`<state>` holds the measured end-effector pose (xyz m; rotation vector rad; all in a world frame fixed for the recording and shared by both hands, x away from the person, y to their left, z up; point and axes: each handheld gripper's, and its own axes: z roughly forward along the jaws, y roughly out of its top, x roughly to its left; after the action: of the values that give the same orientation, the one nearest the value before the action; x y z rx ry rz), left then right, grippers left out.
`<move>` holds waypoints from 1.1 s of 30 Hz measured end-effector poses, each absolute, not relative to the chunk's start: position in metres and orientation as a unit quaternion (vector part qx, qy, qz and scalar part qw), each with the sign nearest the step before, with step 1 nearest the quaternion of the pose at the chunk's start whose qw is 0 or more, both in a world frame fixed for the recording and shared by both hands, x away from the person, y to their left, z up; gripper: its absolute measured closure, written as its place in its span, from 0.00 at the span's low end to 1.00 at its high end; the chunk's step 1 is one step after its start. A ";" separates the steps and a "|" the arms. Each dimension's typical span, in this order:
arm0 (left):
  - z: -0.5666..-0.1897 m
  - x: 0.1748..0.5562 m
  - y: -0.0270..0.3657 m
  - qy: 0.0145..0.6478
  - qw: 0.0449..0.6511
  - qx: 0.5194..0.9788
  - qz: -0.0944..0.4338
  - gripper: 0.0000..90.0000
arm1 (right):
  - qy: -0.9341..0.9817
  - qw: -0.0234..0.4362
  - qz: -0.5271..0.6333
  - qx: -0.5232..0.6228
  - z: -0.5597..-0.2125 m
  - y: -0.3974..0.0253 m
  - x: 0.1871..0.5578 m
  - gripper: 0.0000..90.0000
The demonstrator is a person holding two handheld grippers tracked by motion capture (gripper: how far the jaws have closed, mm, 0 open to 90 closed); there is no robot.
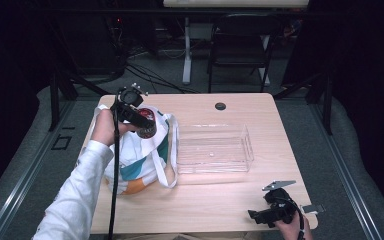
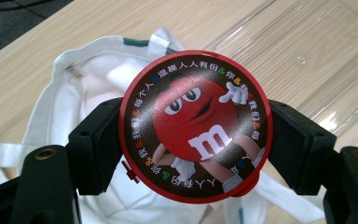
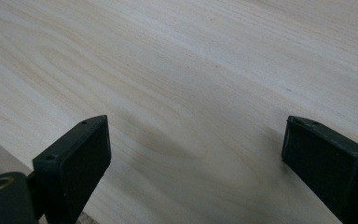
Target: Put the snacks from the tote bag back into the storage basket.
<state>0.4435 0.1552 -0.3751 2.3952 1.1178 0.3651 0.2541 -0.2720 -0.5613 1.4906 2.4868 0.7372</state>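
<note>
My left gripper (image 2: 196, 135) is shut on a round red M&M's tin (image 2: 196, 126), its printed lid with a red candy figure facing the camera. It hangs over the open mouth of a white tote bag (image 2: 93, 79). From above, the left gripper (image 1: 142, 124) holds the tin (image 1: 146, 128) above the bag (image 1: 140, 155), which lies on the left of the table. A clear plastic tray (image 1: 215, 149) rests just right of the bag. My right gripper (image 1: 254, 216) sits low at the table's front right, open, with bare wood between its jaws (image 3: 196, 154).
The light wooden table (image 1: 205, 200) has a small black round cap (image 1: 220, 106) near its far edge. A black folding chair (image 1: 240, 45) and a white table leg (image 1: 187, 50) stand beyond it. Cables lie on the grey floor behind.
</note>
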 end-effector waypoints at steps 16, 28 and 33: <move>-0.376 0.447 0.116 0.369 0.250 0.887 0.120 0.29 | 0.819 0.081 0.249 0.511 -0.562 -0.280 0.245 0.08; -0.379 0.444 0.085 0.342 0.264 0.896 0.105 0.29 | 0.814 0.084 0.246 0.519 -0.561 -0.283 0.240 0.08; -0.382 0.443 0.074 0.330 0.266 0.900 0.099 0.29 | 0.813 0.081 0.247 0.521 -0.561 -0.286 0.238 0.08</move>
<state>0.4431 0.0737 -0.3820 2.4314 0.8915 0.2670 0.2377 -0.2856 -0.5608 1.5572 2.4309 0.7372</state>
